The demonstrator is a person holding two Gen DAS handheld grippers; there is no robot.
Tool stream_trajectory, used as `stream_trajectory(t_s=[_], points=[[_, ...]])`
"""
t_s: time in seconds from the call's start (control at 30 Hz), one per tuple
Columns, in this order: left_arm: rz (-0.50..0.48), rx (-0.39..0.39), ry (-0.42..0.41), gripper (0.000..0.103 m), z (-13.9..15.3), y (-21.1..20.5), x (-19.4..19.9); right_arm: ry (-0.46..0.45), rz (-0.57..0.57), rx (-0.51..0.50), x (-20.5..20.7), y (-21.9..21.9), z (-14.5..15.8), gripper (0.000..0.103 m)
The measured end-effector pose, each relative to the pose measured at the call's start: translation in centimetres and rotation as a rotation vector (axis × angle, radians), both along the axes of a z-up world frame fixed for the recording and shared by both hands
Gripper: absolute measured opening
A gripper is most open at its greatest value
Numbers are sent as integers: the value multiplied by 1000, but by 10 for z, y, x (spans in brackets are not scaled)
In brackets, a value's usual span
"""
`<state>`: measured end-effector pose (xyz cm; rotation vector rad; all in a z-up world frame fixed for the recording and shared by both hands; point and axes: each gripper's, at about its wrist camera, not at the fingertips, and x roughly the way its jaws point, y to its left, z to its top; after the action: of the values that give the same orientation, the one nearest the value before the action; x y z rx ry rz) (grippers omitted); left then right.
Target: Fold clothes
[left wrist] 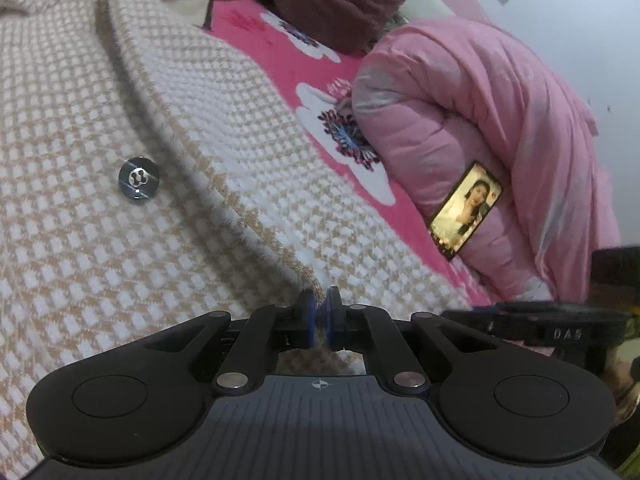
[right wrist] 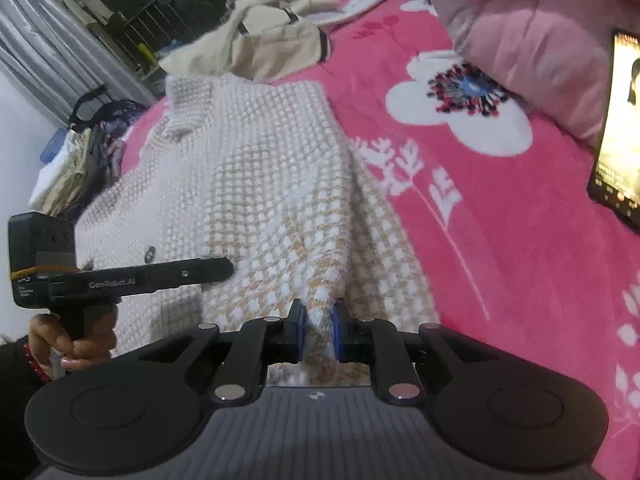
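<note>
Currently, item: checked knit cardigan [right wrist: 248,168], beige and white, spread on the pink floral bed [right wrist: 500,240].
Long axis: runs away from both cameras, collar at the far end, hem at the near end by the hand-held grippers.
Left hand-held gripper [left wrist: 319,312]: blue pads clenched on a thin edge of the cardigan's near hem; a metal button [left wrist: 138,178] lies ahead and to its left.
Right hand-held gripper [right wrist: 318,330]: pads clamped on a raised ridge of the knit at the hem, on the side nearer the bare bed.
Spacing: left unit sits just beside the right, toward the button side; both hold the same near end.
Bearing for a fold: garment body lies forward of both grips, toward the collar.
Surroundings: phone [left wrist: 466,210] propped against pink quilt [left wrist: 500,128]; cream garment [right wrist: 264,40] beyond the collar.
</note>
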<state>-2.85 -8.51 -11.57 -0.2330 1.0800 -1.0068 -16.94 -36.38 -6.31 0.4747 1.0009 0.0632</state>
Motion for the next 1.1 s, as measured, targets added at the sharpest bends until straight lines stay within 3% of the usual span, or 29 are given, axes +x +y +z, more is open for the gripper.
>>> stream_trajectory(t_s=[0.13,0.27,0.33,0.4,0.47,0.67,0.77,0.87,1.0,1.1], points=[[-18,57,28,3,-19,-2,-5,113,18,-48,5,3,-41,16],[-29,79,19,3,-27,-3,-10,103,-9,-42,-2,2,-45,18],[-49,85,-6,5,-26,-2,-11,96,-16,-63,-6,2,-39,34],[-62,85,-16,10,-24,3,-11,89,-28,-96,-12,0,-29,39],[-80,96,-36,17,-20,9,-13,49,-39,-103,-15,-1,-18,39],[-129,108,-157,19,11,36,-8,-131,-48,-106,-11,3,17,39],[-99,73,-249,22,33,35,10,-220,-51,-107,-9,5,34,37],[-42,63,-321,23,41,16,37,-236,-1,-89,20,23,24,34],[55,99,-385,23,28,-16,83,-190,28,-90,42,40,-6,32],[174,189,-387,23,1,-20,125,-113,31,-66,41,40,-36,32]])
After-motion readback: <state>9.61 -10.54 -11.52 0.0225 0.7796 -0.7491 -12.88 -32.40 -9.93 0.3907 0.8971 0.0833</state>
